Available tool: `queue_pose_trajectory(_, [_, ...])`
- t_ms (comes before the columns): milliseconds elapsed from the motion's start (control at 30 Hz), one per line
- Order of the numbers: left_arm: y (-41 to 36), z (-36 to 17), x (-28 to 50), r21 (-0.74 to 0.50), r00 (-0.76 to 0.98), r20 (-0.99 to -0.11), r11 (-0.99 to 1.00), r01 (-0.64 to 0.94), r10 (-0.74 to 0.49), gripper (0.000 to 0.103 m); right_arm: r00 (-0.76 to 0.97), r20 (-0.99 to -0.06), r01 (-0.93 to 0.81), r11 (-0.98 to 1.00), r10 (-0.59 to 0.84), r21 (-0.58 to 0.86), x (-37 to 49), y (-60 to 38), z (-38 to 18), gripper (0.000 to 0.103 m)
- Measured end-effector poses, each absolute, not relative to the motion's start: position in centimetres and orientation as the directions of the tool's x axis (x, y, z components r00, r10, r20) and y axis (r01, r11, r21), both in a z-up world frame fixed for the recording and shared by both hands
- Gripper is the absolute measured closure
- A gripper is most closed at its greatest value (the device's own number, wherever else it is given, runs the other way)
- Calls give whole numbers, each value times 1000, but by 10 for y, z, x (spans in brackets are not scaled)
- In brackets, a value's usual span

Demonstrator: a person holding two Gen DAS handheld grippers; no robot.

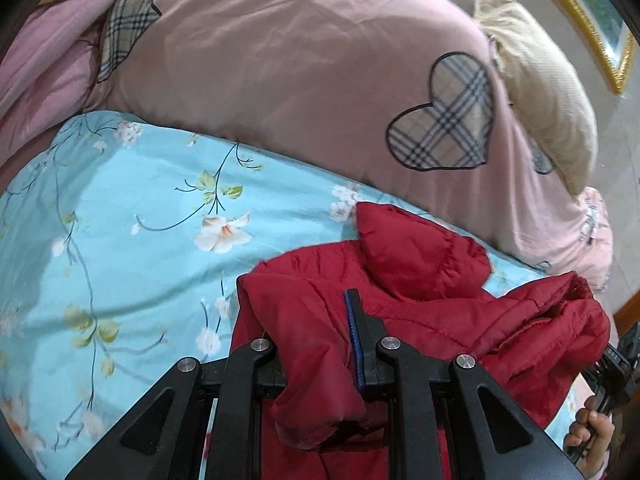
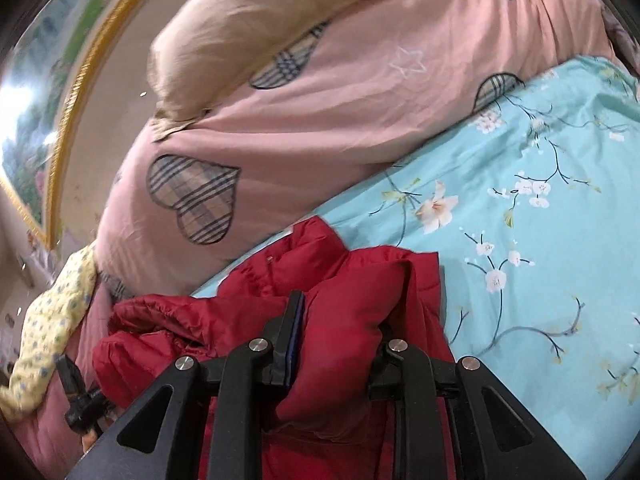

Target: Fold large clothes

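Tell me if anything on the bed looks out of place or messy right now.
The red jacket is bunched and crumpled on the blue floral sheet, not laid flat; both grippers are shut on folds of it. Behind it the pink duvet is heaped, with a beige pillow on top. Nothing looks torn or spilled.

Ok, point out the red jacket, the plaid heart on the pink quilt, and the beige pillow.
red jacket (image 1: 420,256): left wrist view, on the puffy hood.
plaid heart (image 1: 444,120): left wrist view, middle of the heart patch on the pink quilt.
beige pillow (image 2: 256,28): right wrist view, on its creased upper face.
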State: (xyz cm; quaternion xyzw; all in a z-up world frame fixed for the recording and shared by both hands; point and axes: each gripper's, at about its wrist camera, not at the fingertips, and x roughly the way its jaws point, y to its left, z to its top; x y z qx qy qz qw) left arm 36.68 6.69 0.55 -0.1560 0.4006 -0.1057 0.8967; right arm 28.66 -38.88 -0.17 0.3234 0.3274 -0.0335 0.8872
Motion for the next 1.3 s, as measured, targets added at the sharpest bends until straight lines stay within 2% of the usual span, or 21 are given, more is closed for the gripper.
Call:
queue_pose_trajectory(433, [32, -61, 473, -291, 612, -755, 957, 8, -235, 80, 735, -675, 381, 787, 61, 486, 370, -401, -59, 78])
queue_pose_trajectory(767, [33, -88, 505, -356, 577, -768, 934, -23, -279, 76, 711, -702, 445, 748, 40, 493, 398, -413, -95, 78])
queue_pose_trajectory(833, [38, -80, 497, -390, 586, -746, 921, -1, -315, 68, 707, -706, 458, 736, 38, 498, 400, -417, -100, 78])
queue_pose_trajectory(867, [41, -76, 492, -396, 591, -739, 918, 8, -324, 60, 706, -708, 464, 731, 37, 501, 402, -418, -103, 78])
queue_pose_trajectory(900, [45, -70, 485, -393, 602, -730, 919, 17, -323, 48, 705, -708, 466, 728, 37, 503, 403, -419, -105, 78])
queue_pose_trajectory(933, [51, -63, 474, -387, 624, -717, 922, 17, -312, 40, 706, -708, 467, 727, 35, 502, 403, -419, -106, 78])
queue_pose_trajectory(967, [56, -57, 466, -388, 640, -704, 921, 17, -308, 25, 706, -708, 468, 730, 31, 498, 403, -419, -107, 78])
queue_pose_trajectory(1067, [67, -39, 436, -440, 674, -643, 896, 64, -364, 22, 704, -710, 472, 735, 17, 486, 404, -418, -106, 78])
queue_pose_trajectory(1300, [4, -38, 375, -368, 597, -656, 886, 281, -462, 23, 691, -723, 474, 756, -1, 451, 414, -411, -104, 75])
